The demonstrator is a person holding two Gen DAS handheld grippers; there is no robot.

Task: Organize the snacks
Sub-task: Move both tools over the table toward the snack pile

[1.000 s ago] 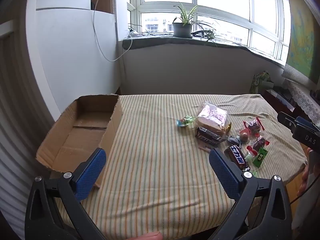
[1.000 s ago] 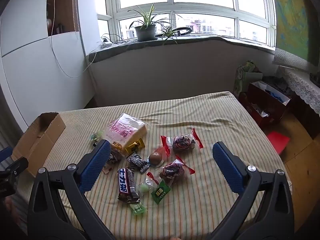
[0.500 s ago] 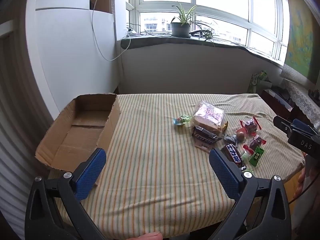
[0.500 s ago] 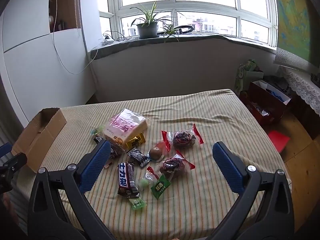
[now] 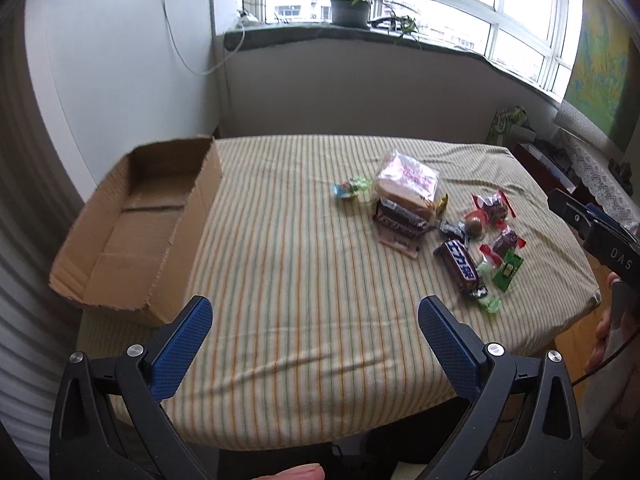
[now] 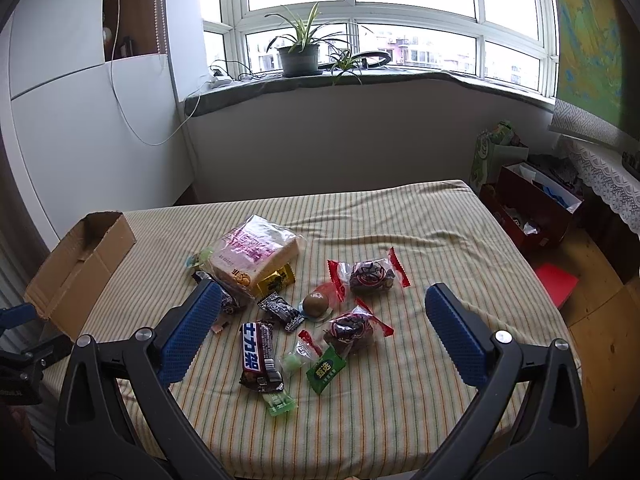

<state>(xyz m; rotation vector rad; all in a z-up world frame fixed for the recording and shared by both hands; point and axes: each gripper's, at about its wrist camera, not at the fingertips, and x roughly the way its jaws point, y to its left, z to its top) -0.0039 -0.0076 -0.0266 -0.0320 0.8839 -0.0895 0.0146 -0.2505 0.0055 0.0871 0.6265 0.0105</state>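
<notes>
A striped tablecloth (image 5: 304,248) carries a cardboard box (image 5: 136,224) and scattered snacks (image 6: 280,304); left gripper (image 5: 316,320) and right gripper (image 6: 320,312) hover above, jaws spread wide, holding nothing.

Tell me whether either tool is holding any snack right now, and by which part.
Nothing is held. The left tool and right tool are both open and empty above the table; the snacks lie on the striped cloth.

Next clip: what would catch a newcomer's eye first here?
A cluster of wrapped snacks sits mid-table on the striped cloth, topped by a bagged bread loaf. An empty cardboard box lies at the table's left edge. Both the left gripper and the right gripper hover open, holding nothing.
</notes>
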